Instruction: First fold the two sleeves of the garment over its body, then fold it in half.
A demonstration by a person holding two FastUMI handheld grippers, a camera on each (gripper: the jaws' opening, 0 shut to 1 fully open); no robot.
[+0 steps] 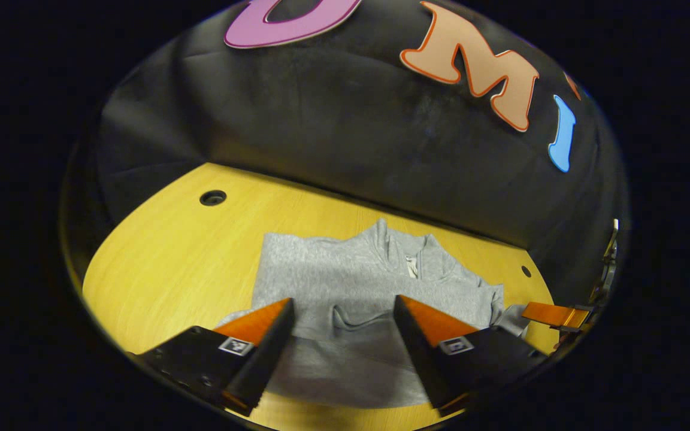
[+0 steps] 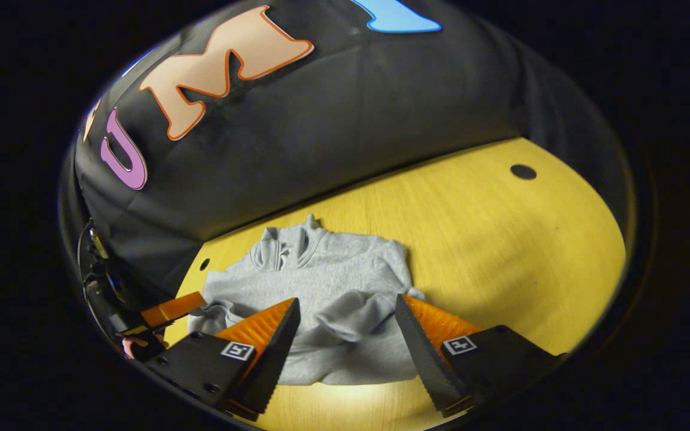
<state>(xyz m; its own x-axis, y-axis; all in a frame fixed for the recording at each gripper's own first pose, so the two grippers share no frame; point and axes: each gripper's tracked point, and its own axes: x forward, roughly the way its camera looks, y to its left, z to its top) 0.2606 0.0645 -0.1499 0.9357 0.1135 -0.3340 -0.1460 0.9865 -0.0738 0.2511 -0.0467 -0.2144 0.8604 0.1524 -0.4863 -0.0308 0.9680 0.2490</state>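
Both tools hang spread wide over the near hem, holding nothing. In the left gripper view the left tool (image 1: 343, 314) has its fingers apart above the garment (image 1: 351, 287), with no cloth between them; the right tool (image 2: 345, 314) in its own view is equally open and empty. The garment lies flat on the counter (image 2: 501, 239), collar toward the far wall. Both sleeves look already folded in over the body, bunched loosely across the front. What seems left is the fold in half, hem brought up to the collar; neither tool has a grip for it yet.
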